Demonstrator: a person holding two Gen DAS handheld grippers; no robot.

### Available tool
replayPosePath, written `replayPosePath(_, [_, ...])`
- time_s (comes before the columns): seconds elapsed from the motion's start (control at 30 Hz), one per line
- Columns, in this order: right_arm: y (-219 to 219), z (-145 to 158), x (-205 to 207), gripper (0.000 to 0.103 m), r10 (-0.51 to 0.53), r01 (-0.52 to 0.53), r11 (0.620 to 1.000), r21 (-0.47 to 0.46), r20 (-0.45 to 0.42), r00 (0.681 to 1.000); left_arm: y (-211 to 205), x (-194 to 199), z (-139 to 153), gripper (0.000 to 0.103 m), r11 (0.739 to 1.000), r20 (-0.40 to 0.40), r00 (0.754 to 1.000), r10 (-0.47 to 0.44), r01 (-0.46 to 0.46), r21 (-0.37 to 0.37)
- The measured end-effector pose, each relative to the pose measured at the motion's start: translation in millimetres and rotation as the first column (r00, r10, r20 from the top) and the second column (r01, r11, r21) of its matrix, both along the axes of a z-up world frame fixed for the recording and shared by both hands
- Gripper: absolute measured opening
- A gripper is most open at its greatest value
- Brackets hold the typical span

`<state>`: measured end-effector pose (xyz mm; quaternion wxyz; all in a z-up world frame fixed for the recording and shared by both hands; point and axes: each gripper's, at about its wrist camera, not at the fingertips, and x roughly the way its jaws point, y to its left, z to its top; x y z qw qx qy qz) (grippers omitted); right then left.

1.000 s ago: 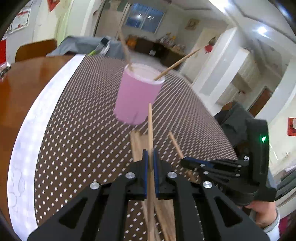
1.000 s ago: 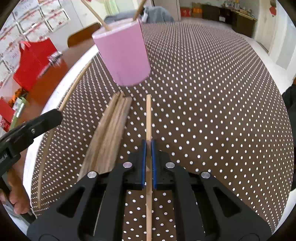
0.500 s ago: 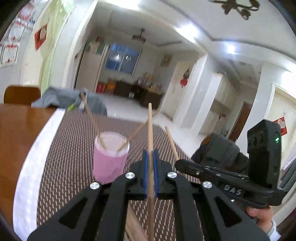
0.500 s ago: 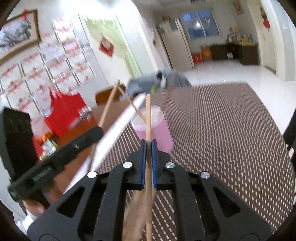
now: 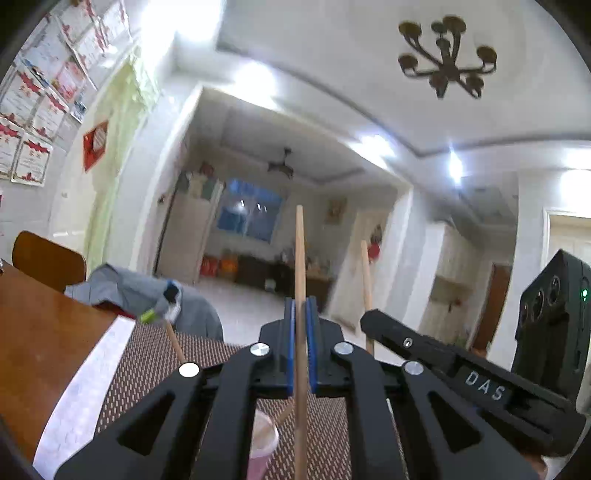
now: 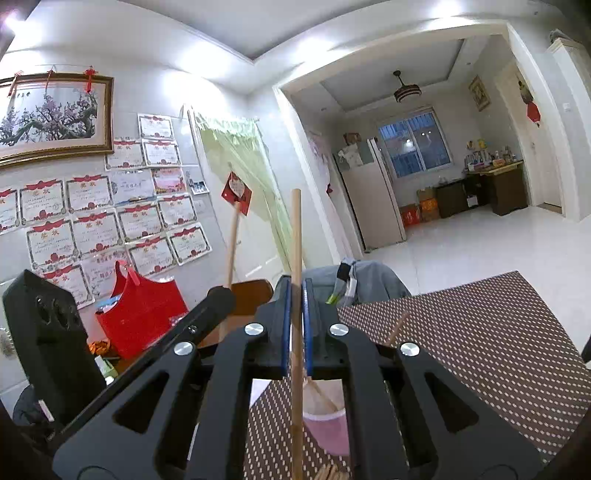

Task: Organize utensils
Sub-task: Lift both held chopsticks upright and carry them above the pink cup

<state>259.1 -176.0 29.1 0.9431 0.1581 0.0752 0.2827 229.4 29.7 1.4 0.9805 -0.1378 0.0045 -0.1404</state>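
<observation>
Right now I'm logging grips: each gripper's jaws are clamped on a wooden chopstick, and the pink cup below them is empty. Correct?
Not quite: the pink cup isn't empty. The right wrist view shows chopsticks already standing in it. Both the left gripper and right gripper do clamp a chopstick.

Pale smooth wooden chopstick (image 5: 300,258) in matt black plastic left gripper (image 5: 301,328); glossy brown wooden table (image 5: 40,332); woven dotted brown mat (image 6: 480,332); matt pink plastic cup (image 6: 328,428)

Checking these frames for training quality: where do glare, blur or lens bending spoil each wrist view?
Left wrist view: ceiling lights blow out white, the far room is soft, walls bow; the thin wooden chopstick in the left gripper stays crisp. Right wrist view: sharper overall, glare at the ceiling corner, doorframe curved.
</observation>
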Motion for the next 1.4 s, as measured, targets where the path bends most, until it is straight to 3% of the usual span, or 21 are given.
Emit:
replayPosePath(0.3, [9.8,-8.6,33.4,0.006,-0.070,0.066,0.997,0.051,0.078,0.994,10.1,48.0,-9.7,0.006,0.996,0.075,0.994,0.076,-0.072,-0.057])
replayPosePath(0.7, [13.5,-22.0,55.7,0.006,-0.136,0.124,0.988,0.092,0.132,0.982,12.3,87.5,-32.0,0.006,0.988,0.078,0.986,0.148,-0.144,-0.057])
replayPosePath(0.9, [21.0,-25.1,62.5,0.006,-0.149,0.137,0.987,0.089,0.144,0.978,8.0,95.1,-38.6,0.006,0.984,0.095,0.980,0.176,-0.175,-0.023])
replayPosePath(1.4, [36.0,-37.3,63.2,0.006,-0.131,0.131,0.991,0.013,0.156,0.979,7.6,97.3,-53.7,0.006,0.981,0.021,0.980,0.195,-0.196,0.013])
